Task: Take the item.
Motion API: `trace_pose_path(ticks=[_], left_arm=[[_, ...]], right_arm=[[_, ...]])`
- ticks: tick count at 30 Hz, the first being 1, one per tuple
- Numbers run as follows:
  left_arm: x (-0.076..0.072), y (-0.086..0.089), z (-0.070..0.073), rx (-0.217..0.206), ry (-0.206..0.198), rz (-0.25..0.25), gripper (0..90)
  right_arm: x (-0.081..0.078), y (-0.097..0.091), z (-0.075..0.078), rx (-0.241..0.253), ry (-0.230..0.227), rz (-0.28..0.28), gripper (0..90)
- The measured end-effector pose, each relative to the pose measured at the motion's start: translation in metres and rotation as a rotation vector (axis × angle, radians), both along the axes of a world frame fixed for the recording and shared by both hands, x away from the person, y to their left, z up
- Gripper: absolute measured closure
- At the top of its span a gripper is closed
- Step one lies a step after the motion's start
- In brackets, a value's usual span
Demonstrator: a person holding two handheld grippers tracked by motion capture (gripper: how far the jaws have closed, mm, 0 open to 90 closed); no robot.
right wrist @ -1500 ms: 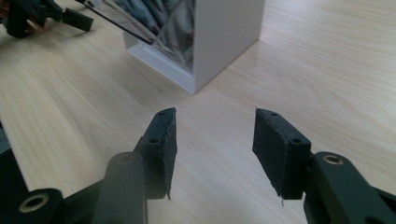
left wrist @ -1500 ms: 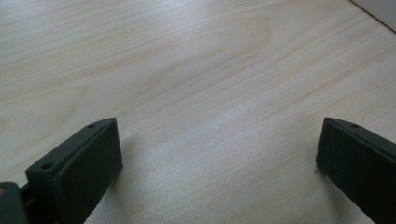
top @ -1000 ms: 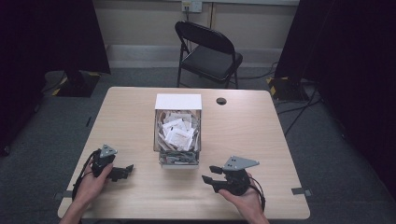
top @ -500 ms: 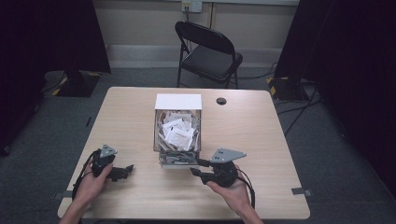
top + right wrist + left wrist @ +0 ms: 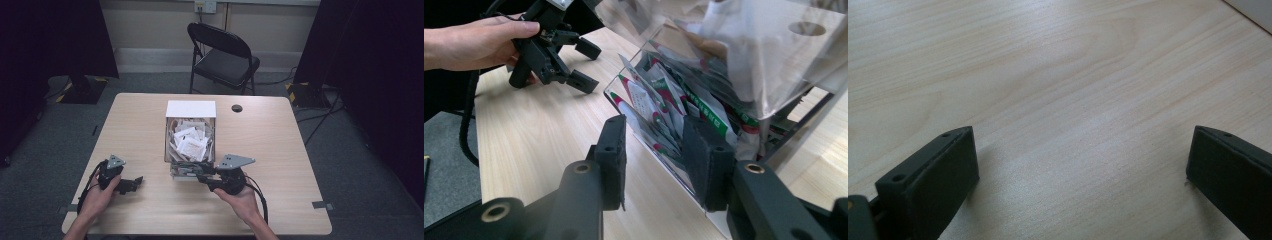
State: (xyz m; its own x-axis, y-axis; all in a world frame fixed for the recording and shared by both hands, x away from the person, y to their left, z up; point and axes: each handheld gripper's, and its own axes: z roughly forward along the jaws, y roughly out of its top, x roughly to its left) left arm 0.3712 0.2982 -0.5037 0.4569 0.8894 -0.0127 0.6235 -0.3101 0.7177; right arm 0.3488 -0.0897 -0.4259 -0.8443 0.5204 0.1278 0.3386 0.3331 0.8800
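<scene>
A clear plastic box (image 5: 190, 140) full of small paper sachets (image 5: 191, 145) stands mid-table. My right gripper (image 5: 201, 176) is at the box's near end. In the right gripper view its jaws (image 5: 659, 135) straddle the box's low front lip (image 5: 659, 160), where red-and-green printed sachets (image 5: 649, 107) stand. The jaws have just been closing; the lip and sachets lie between them, and the pads show no clear press on them. My left gripper (image 5: 136, 182) rests on the table at the front left, open, with only bare wood (image 5: 1073, 100) between its jaws (image 5: 1083, 150). It also appears across the table as the left gripper (image 5: 574, 65) in a hand.
A white panel (image 5: 191, 108) forms the box's far end. A round cable hole (image 5: 236, 108) sits in the table behind the box to the right. A black folding chair (image 5: 222, 55) stands beyond the table. Cables trail from both grippers toward the near table edge (image 5: 200, 232).
My right gripper has slid left along the table to the box's near end, and its jaws stand narrower. The left gripper has stayed where it was.
</scene>
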Motion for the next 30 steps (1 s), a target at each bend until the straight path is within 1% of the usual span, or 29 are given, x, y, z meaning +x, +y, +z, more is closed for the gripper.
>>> trace_pose_path(ticks=[7,12,18,22,25,27,30], left_arm=[[0.0,0.0,0.0,0.0,0.0,0.0,0.0],[0.0,0.0,0.0,0.0,0.0,0.0,0.0],[0.0,0.0,0.0,0.0,0.0,0.0,0.0],[0.0,0.0,0.0,0.0,0.0,0.0,0.0],[0.0,0.0,0.0,0.0,0.0,0.0,0.0],[0.0,0.001,0.0,0.008,0.002,-0.007,0.0],[0.0,0.001,0.0,0.008,0.003,-0.008,0.0]], right_arm=[[0.0,0.001,-0.004,0.004,-0.007,0.003,63.6],[0.002,0.003,-0.009,-0.006,0.003,-0.008,63.7],[0.004,0.003,-0.012,-0.01,0.01,-0.011,76.8],[0.006,0.002,-0.012,0.0,0.016,-0.01,83.6],[0.006,0.001,-0.012,0.001,0.019,-0.01,87.8],[0.007,0.001,-0.012,0.003,0.022,-0.004,88.9],[0.009,0.0,-0.012,0.013,0.033,-0.001,89.5]])
